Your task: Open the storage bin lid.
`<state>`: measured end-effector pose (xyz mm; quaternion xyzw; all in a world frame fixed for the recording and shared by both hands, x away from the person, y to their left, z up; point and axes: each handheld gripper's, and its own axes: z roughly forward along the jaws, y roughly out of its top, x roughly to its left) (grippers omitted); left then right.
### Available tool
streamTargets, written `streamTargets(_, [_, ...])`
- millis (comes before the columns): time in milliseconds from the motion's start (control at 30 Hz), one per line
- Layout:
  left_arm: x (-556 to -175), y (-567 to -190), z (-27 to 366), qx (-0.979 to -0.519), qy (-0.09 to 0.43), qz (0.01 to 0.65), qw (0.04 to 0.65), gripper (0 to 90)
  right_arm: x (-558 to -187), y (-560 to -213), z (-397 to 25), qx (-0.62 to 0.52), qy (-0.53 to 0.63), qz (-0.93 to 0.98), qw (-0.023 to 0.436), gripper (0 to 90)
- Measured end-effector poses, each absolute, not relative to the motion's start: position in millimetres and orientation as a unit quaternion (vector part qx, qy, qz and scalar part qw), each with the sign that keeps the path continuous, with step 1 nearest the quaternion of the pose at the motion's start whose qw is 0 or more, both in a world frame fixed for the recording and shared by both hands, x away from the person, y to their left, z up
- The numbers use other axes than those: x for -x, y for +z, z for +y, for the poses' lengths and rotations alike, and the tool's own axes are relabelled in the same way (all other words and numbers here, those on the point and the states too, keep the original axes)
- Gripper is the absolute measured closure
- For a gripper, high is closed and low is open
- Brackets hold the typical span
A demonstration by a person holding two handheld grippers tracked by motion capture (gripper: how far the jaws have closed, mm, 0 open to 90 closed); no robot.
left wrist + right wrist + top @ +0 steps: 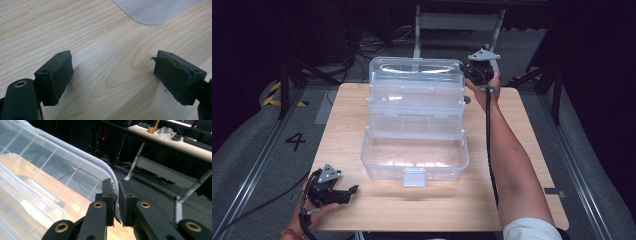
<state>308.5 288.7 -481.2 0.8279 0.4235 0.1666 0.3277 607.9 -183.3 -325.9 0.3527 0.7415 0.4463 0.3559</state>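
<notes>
Lid-edge first: from the high view we see the right gripper [476, 70] at the far right corner of the clear plastic organizer box [414, 125], whose lid [416, 80] stands raised above the stepped trays on the wooden table [522, 150]. The left gripper [343, 192] rests low on the near left of the table, well apart from the box, which lies ahead of it and to its right.

In the left gripper view, our jaws stand wide apart over bare wood, holding nothing; a frosted corner of the box sits ahead.

In the right gripper view, our jaws are pinched nearly together on the lid's thin rim.

We judge the step to be swinging the lid; the next move calls for keeping the pinch firm while following its arc.
</notes>
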Motion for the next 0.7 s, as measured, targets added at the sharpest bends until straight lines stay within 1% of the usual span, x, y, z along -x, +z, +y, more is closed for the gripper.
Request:
streamTargets(267, [-308.5,-481.2,288.7,-0.828,0.167,0.424,0.328,16.0,-617.9,-336.5,-183.7,-0.363,0.445,0.742,0.346,84.0])
streamTargets(300, [-308.5,-481.2,288.7,-0.828,0.167,0.424,0.328,16.0,-618.9,-337.9,-183.8,-0.364,0.445,0.742,0.346,85.0])
streamTargets(333, [-308.5,-481.2,288.7,-0.828,0.167,0.424,0.328,16.1,-620.2,-340.0,-184.4,-0.366,0.442,0.742,0.346,88.8])
streamTargets(367, [-308.5,-481.2,288.7,-0.828,0.166,0.424,0.328,16.1,-621.4,-341.9,-185.9,-0.362,0.444,0.745,0.341,89.9])
streamTargets(500, [-308.9,-481.0,288.8,-0.827,0.166,0.426,0.328,16.3,-620.9,-348.2,-183.1,-0.354,0.438,0.750,0.346,89.9])
streamTargets(700, [-308.7,-481.6,288.4,-0.825,0.167,0.427,0.331,16.5,-622.2,-357.7,-180.2,-0.358,0.436,0.756,0.332,89.9])
